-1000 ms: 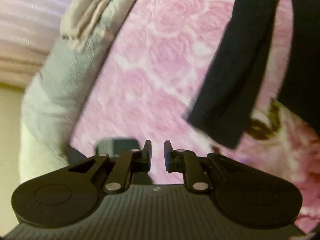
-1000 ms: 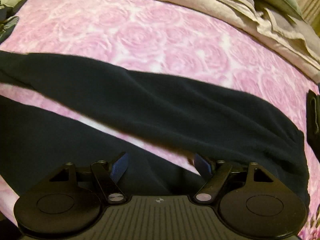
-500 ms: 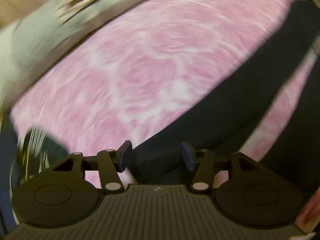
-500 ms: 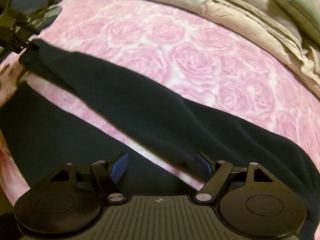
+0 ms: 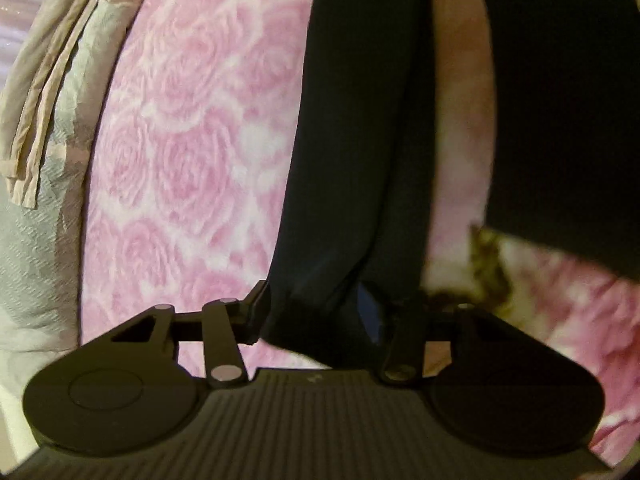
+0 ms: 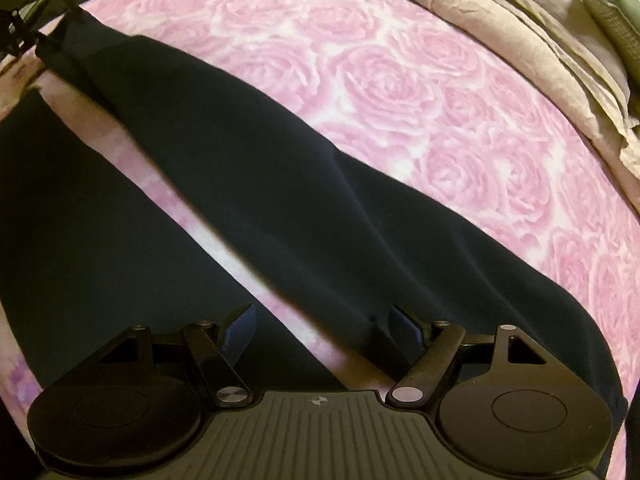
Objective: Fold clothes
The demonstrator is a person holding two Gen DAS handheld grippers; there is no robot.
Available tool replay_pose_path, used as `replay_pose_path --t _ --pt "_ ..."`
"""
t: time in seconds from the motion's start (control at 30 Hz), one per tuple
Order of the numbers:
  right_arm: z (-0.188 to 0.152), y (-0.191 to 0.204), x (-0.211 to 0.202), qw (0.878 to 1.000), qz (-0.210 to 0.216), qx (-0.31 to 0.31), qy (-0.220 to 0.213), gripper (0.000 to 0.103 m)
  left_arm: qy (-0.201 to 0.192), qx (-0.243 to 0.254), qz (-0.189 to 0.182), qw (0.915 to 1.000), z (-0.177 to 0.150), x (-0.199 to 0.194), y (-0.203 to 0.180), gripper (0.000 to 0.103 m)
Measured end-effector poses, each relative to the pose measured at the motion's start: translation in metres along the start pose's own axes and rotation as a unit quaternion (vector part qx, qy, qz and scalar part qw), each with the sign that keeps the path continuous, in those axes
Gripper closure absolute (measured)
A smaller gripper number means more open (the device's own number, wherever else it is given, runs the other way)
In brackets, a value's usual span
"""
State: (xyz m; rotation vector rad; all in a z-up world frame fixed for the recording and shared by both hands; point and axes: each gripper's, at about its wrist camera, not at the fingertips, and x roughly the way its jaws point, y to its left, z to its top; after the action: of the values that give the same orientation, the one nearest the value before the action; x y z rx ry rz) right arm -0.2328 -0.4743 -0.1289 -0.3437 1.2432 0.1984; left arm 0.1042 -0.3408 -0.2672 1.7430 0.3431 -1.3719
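While my left tool (image 5: 320, 312) sits clamped on one cuff, long dark soft-knit trousers (image 6: 280, 184) lie spread across the pink rose-patterned bed (image 6: 400, 80); limp, light. Right tool (image 6: 320, 324) spread apart near waist.

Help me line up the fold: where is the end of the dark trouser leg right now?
In the left wrist view the leg end sits low at centre between the left gripper fingers, over the pink rose bedspread.

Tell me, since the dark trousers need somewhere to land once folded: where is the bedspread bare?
Bare pink bedspread runs between the upper trouser leg and the beige bedding. Only a narrow strip separates the legs. The left gripper crowds the cuff.
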Motion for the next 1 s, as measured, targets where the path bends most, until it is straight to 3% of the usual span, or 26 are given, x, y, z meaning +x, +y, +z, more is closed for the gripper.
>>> replay_pose_path --t 0.1,0.17,0.37,0.43,0.47,0.63,0.73,0.83,0.93,0.97,1.0 --pt "-0.005 0.0 0.005 0.999 -0.016 -0.031 0.002 0.027 0.008 0.005 0.009 0.9999 0.003 0.013 0.002 0.072" --pt "-0.009 0.001 0.008 0.998 -0.026 -0.052 0.004 0.027 0.012 0.01 0.006 0.9999 0.006 0.017 0.004 0.099" --pt "-0.02 0.002 0.017 0.992 -0.058 -0.115 0.009 0.028 -0.015 -0.075 0.039 0.9963 0.002 -0.011 0.042 0.099" --pt "-0.018 -0.001 0.019 0.989 -0.064 -0.13 0.011 0.069 -0.035 -0.086 0.07 0.9932 0.001 -0.031 0.061 0.099" --pt "-0.015 -0.003 0.019 0.988 -0.071 -0.135 0.01 0.098 -0.046 -0.091 0.086 0.991 0.0 -0.041 0.07 0.099" --pt "-0.003 -0.025 -0.033 0.986 -0.131 -0.093 -0.041 0.098 -0.1 -0.102 0.163 0.9762 -0.007 -0.101 0.088 0.099" --pt "-0.007 -0.024 -0.05 0.989 -0.121 -0.07 -0.038 0.098 -0.088 -0.092 0.129 0.9835 -0.019 -0.103 0.061 0.099" --pt "-0.019 -0.006 -0.035 0.992 -0.095 -0.078 -0.016 0.098 -0.038 -0.071 0.067 0.9944 -0.029 -0.068 0.016 0.097" --pt "-0.03 0.014 -0.008 0.993 -0.068 -0.093 0.027 0.097 0.018 -0.052 0.023 0.9982 -0.037 -0.03 -0.027 0.089" --pt "-0.034 0.018 -0.003 0.992 -0.07 -0.097 0.034 0.092 0.025 -0.056 0.015 0.998 -0.039 -0.027 -0.033 0.089" --pt "-0.037 0.02 -0.003 0.992 -0.07 -0.097 0.032 0.08 0.031 -0.062 0.008 0.9976 -0.042 -0.026 -0.038 0.088"
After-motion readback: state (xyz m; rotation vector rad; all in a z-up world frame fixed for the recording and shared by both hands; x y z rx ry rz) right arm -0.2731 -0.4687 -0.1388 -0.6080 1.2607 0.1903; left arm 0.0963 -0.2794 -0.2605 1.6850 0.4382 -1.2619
